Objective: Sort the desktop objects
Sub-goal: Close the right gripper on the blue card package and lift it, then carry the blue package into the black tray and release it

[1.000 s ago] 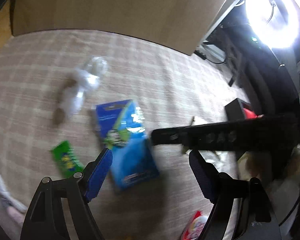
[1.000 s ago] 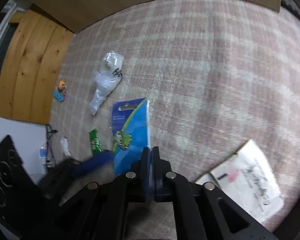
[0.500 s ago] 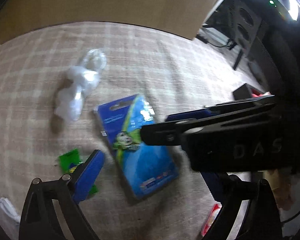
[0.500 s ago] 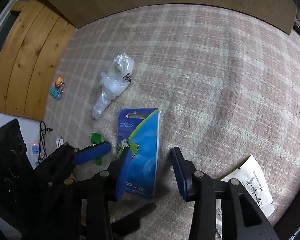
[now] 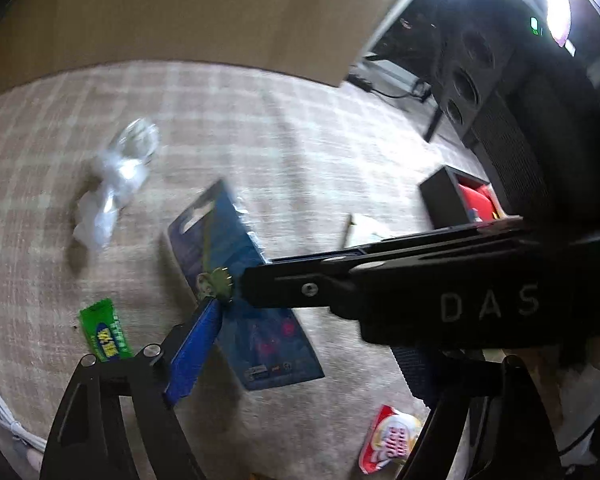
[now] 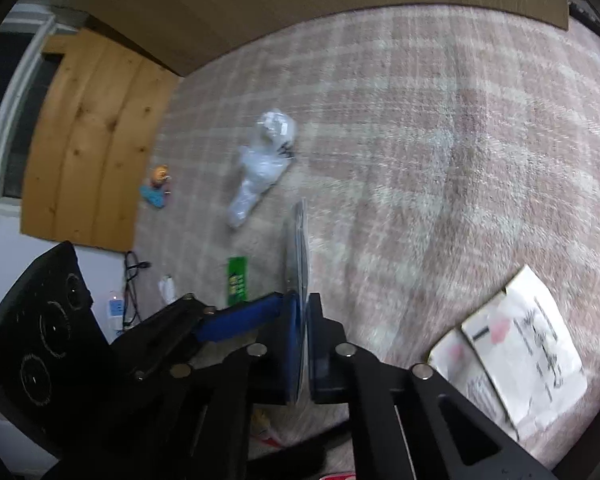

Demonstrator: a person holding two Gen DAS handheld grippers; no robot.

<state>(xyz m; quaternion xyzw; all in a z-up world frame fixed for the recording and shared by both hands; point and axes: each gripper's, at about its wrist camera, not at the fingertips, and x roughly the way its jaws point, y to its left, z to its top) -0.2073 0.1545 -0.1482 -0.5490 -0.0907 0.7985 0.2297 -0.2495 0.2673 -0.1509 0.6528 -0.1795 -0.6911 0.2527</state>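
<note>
Right gripper [image 6: 303, 344] has its fingers clamped on the blue card pack [image 5: 236, 276], edge-on between the pads in the right wrist view; they snapped closed just now after a brief opening, so this looks like a re-grip. The pack is tilted up off the plaid cloth [image 6: 440, 128] covering the table, one long edge raised, hang-hole end pointing away. I read that as a pinch on the thin edge because a flat card can't be grabbed from above. Left gripper [image 5: 300, 344] has its fingers spread wide and empty; they narrowed a little in the last half second. Its left finger [image 5: 196, 344] sits just beside or against the pack's lower face, can't tell which, probably propping it so the right could get the edge. Not yet sorted on the cloth: green sachet [image 5: 106, 334] near the left finger, crumpled clear bag [image 6: 262, 168] further out, red-and-white packet [image 5: 392, 440] close in, white paper pouch [image 6: 516, 348] to the right. Black bin with red contents [image 5: 460, 196] at the table's far right is the likely drop spot. Risk: the thin card could slip or swing in the pinch.
</note>
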